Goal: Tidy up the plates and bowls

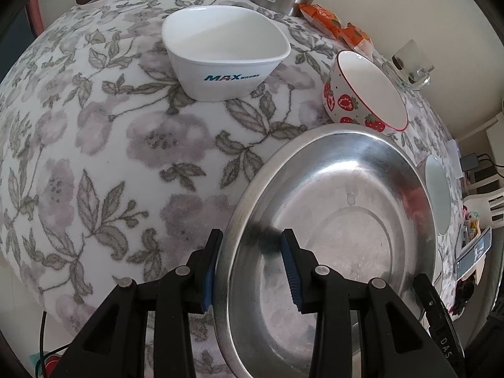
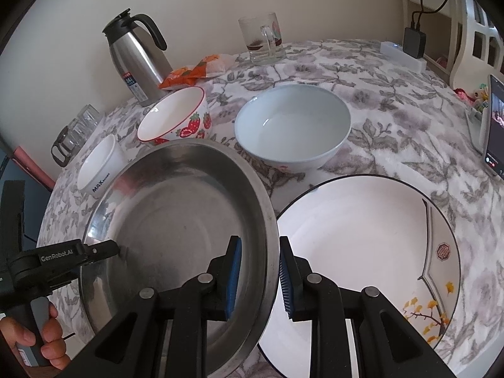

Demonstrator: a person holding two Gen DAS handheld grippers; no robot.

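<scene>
Over the floral bench, steel pan held tilted by both claws: left claw and right claw, each narrowed onto opposite rims. Probably light, stiff, slick; best gripped at the rim lip. Overlapped the painted plate just beside. Near behind: strawberry bowl, pale bowl, square bowl, fragile, crowding any set-down.
</scene>
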